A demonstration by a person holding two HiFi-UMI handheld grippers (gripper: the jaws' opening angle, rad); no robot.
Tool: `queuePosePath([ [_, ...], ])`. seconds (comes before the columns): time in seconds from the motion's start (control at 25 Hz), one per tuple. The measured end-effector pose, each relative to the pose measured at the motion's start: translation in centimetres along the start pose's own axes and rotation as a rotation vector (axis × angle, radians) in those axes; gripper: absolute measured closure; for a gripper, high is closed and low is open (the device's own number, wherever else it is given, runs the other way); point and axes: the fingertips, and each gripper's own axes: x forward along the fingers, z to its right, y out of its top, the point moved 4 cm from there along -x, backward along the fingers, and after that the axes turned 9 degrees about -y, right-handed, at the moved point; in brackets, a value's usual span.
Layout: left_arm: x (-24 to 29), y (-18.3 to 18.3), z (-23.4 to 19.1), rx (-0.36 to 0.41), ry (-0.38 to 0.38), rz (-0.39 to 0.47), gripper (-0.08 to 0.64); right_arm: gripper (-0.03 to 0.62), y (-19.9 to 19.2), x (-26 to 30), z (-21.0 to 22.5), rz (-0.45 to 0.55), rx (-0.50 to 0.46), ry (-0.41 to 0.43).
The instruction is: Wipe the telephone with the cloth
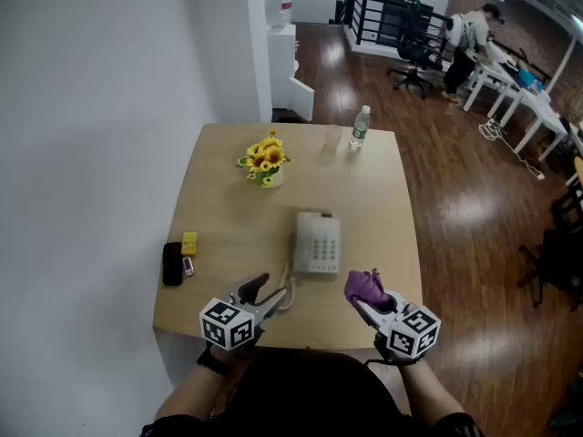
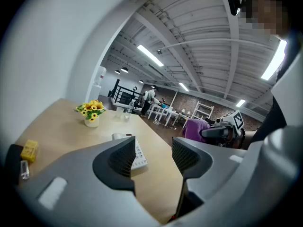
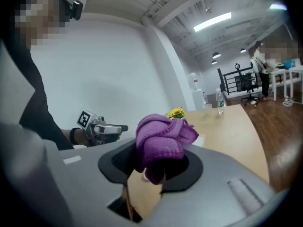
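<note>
A white telephone (image 1: 317, 241) lies flat on the wooden table (image 1: 237, 217), its curled cord trailing toward the near edge. A bunched purple cloth (image 1: 366, 288) sticks up from my right gripper (image 1: 368, 300), which is shut on it just right of the phone's near end. In the right gripper view the cloth (image 3: 162, 140) fills the space between the jaws. My left gripper (image 1: 260, 289) stands open and empty near the cord, left of the phone. From the left gripper view the telephone (image 2: 137, 156) shows just past the jaws.
A pot of yellow flowers (image 1: 265, 163), a clear glass (image 1: 332, 138) and a water bottle (image 1: 361, 127) stand at the table's far side. A yellow block (image 1: 189, 243) and a black case (image 1: 172, 263) lie at the left edge. A person (image 1: 469, 36) stands at far desks.
</note>
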Motion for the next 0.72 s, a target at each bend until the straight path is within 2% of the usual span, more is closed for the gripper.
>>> queuePosePath([
  [0.12, 0.3, 0.6, -2.1, 0.008, -0.024, -0.025, 0.324, 0.453, 1.7, 2.6, -0.3, 0.007, -0.041, -0.018],
  [0.28, 0.7, 0.6, -4.8, -0.046, -0.023, -0.056, 0.324, 0.453, 2.4, 5.8, -0.7, -0.032, -0.071, -0.027],
  [0.56, 1.7, -0.4, -7.6, -0.095, -0.012, -0.051, 0.324, 0.453, 2.6, 14.4, 1.1, -0.191, -0.252, -0.002],
  [0.72, 2.7, -1.0, -8.9, -0.096, 0.003, -0.081, 0.324, 0.453, 2.9, 21.3, 3.4, -0.284, -0.372, 0.004],
])
